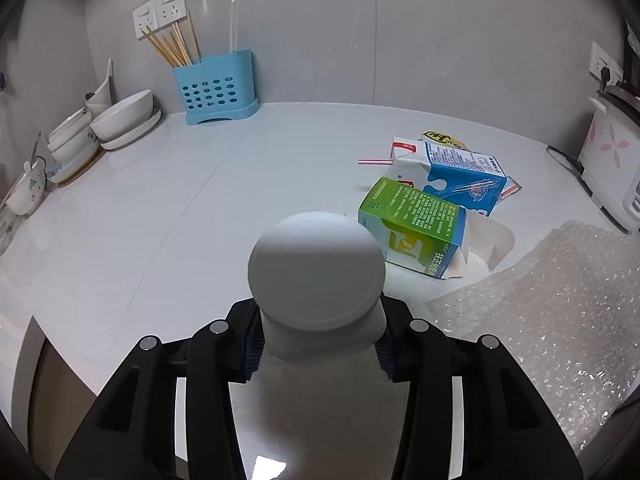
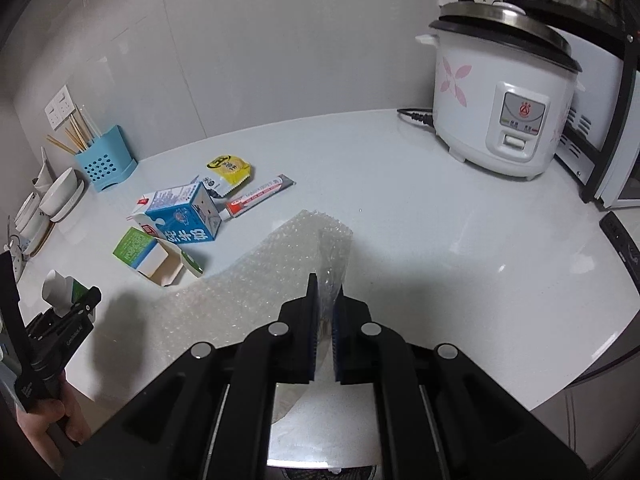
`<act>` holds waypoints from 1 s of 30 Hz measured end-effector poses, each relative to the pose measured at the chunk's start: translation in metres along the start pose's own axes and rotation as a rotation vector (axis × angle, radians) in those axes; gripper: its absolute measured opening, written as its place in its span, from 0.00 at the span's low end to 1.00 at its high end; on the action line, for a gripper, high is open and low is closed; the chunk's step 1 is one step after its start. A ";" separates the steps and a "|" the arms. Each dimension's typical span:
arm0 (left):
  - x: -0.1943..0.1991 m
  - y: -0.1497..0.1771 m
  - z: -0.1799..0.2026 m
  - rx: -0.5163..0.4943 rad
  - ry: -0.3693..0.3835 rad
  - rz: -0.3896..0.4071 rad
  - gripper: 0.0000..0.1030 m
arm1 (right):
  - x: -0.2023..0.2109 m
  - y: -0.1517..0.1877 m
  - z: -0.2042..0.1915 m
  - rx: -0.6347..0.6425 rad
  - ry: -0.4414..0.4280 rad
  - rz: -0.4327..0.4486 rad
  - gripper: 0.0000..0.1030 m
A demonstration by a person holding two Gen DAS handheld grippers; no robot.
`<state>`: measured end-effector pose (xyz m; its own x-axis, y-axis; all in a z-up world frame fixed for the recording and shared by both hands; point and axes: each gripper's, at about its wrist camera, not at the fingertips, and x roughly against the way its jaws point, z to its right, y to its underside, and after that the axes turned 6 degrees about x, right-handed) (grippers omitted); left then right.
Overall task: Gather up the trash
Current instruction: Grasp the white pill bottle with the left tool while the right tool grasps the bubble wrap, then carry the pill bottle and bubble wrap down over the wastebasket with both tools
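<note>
Currently: left tool (image 1: 318, 344) pinches white bottle (image 1: 316, 268); right tool (image 2: 326, 300) pinches bubble wrap (image 2: 260, 272) lying on surface (image 2: 420, 208). Step: gathering. Next, likely: carry both off, then cartons (image 2: 180, 224).

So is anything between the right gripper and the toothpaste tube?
Yes. The right gripper is shut on the bubble wrap, whose sheet rises ahead of the fingers toward the toothpaste tube. Past the wrap, bare counter leads to the tube.

Soft even light, fisheye-bent edges, dark corners
</note>
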<state>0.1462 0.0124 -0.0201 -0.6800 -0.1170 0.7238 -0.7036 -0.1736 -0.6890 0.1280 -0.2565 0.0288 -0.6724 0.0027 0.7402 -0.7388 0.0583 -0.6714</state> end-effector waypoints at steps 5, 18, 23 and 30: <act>0.023 0.003 0.000 -0.004 0.010 0.015 0.43 | 0.033 -0.005 -0.004 0.024 0.005 0.069 0.05; 0.100 0.026 -0.011 -0.018 0.076 0.057 0.43 | 0.116 0.008 -0.018 0.077 -0.028 0.197 0.04; 0.128 0.037 -0.013 -0.019 0.116 0.044 0.43 | 0.152 0.021 -0.023 0.104 -0.050 0.248 0.04; 0.168 0.048 -0.016 -0.031 0.144 0.078 0.43 | 0.205 0.042 -0.031 0.152 -0.074 0.317 0.04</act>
<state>-0.0053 0.0000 0.0674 -0.7537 0.0130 0.6570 -0.6521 -0.1394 -0.7453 -0.0392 -0.2228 0.1539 -0.8664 -0.0760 0.4936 -0.4878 -0.0827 -0.8690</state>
